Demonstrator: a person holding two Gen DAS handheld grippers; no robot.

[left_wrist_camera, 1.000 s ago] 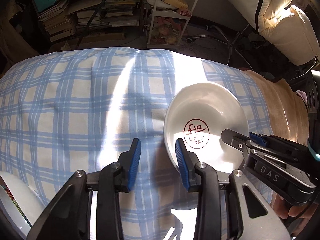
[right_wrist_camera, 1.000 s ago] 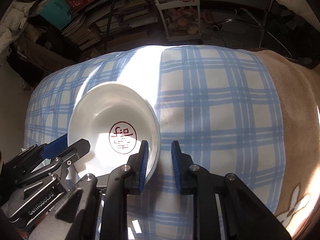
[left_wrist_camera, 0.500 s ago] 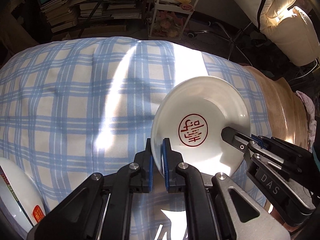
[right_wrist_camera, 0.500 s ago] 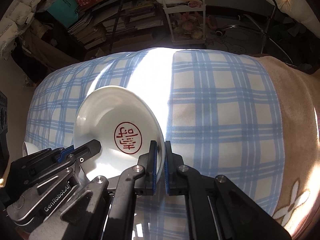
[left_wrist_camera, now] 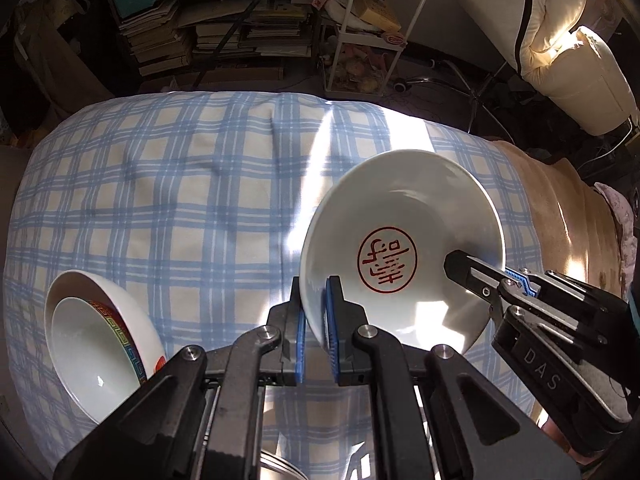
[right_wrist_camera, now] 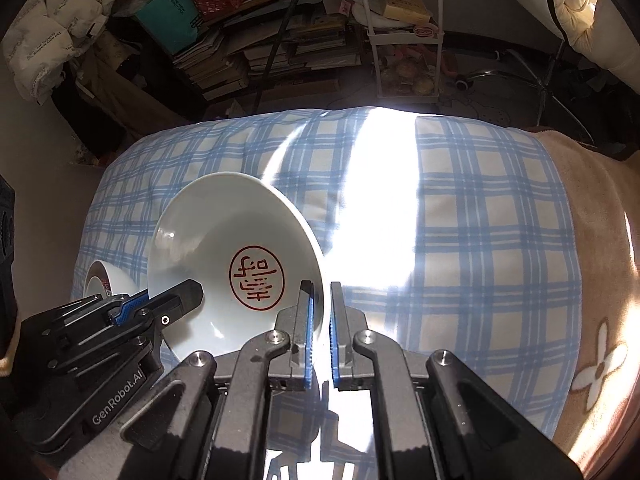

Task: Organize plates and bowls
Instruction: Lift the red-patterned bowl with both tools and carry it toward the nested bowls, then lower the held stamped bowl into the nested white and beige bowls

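Observation:
A white bowl with a red seal mark (left_wrist_camera: 400, 248) is held up above the blue plaid cloth (left_wrist_camera: 180, 200). My left gripper (left_wrist_camera: 314, 292) is shut on its left rim. My right gripper (right_wrist_camera: 320, 298) is shut on its right rim; the bowl also shows in the right wrist view (right_wrist_camera: 236, 256). The right gripper shows in the left wrist view (left_wrist_camera: 500, 284), the left gripper in the right wrist view (right_wrist_camera: 160, 304). A second white bowl with a coloured patterned band (left_wrist_camera: 100, 344) lies tilted on the cloth at the lower left, and shows small in the right wrist view (right_wrist_camera: 102, 280).
A tan blanket (right_wrist_camera: 600, 280) covers the right side of the surface. Behind the far edge stand book stacks (left_wrist_camera: 224, 36), a white wire shelf (left_wrist_camera: 372, 32) and a cream chair (left_wrist_camera: 560, 40). A bright sun strip (right_wrist_camera: 380, 200) crosses the cloth.
Both grippers have closed on the seal bowl's rims and lifted it off the cloth. The view has pulled back, so the patterned bowl at the left shows more fully.

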